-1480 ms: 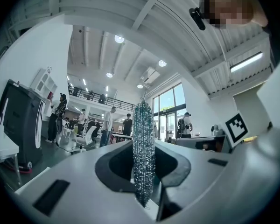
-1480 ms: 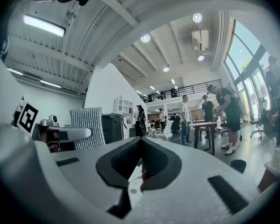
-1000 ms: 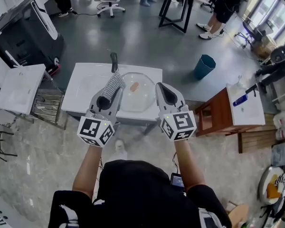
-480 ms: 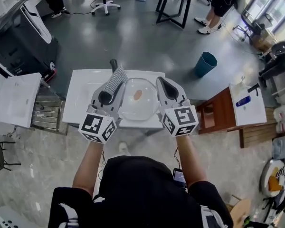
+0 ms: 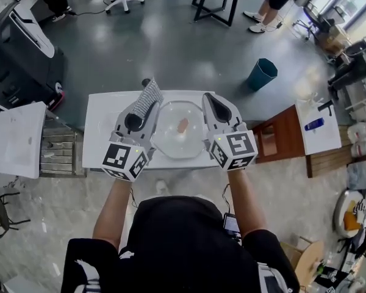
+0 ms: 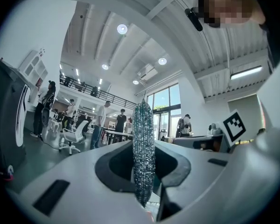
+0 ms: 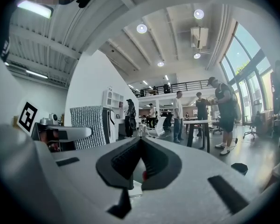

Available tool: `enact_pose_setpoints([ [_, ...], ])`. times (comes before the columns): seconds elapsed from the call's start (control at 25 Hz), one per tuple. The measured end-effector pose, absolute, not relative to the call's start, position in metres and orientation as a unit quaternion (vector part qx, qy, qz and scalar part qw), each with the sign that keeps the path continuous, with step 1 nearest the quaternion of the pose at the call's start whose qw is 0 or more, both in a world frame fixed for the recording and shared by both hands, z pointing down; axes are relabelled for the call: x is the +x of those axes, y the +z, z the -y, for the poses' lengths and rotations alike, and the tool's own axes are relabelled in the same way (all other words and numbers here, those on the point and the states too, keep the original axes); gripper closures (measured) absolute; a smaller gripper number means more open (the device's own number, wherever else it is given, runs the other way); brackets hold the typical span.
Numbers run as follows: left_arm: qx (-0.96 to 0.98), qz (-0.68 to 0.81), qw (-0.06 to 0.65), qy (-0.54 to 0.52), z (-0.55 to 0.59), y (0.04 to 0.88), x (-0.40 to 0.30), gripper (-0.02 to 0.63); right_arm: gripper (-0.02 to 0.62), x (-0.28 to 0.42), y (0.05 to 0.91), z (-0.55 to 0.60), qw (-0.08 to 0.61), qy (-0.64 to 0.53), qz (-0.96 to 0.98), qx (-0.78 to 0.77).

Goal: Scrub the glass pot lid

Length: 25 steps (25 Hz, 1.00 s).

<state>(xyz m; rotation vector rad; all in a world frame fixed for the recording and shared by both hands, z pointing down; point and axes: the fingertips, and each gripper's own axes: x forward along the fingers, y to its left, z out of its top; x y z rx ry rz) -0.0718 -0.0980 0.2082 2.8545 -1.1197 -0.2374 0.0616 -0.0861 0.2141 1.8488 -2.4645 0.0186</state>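
A round glass pot lid (image 5: 178, 129) with a red-brown knob lies flat on the white table (image 5: 100, 127) in the head view. My left gripper (image 5: 147, 100) hovers over the lid's left rim, shut on a silver scrubbing cloth (image 5: 145, 99) that sticks out past its tips; the same cloth (image 6: 143, 153) stands upright between the jaws in the left gripper view. At the lid's right rim my right gripper (image 5: 212, 100) is shut with nothing between its jaws. In the right gripper view the right gripper (image 7: 139, 142) points level across the room.
A wooden side table (image 5: 279, 136) stands right of the white table, with a white top (image 5: 318, 127) holding a blue bottle beyond it. A teal bin (image 5: 261, 73) sits on the floor behind. A grey rack (image 5: 56, 151) and white board (image 5: 12, 139) are at the left. People stand far off.
Both grippers and the person have moved forward toward the table; the lid and table now sit lower and closer in the head view. The jaws' states are unchanged.
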Motion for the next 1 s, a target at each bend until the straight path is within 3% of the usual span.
enact_pose_setpoints([
  [1.0,0.94,0.329,0.086,-0.004,0.149,0.297,-0.021,0.537,0.611,0.104,0.304,0.131,0.087,0.075,0.78,0.615],
])
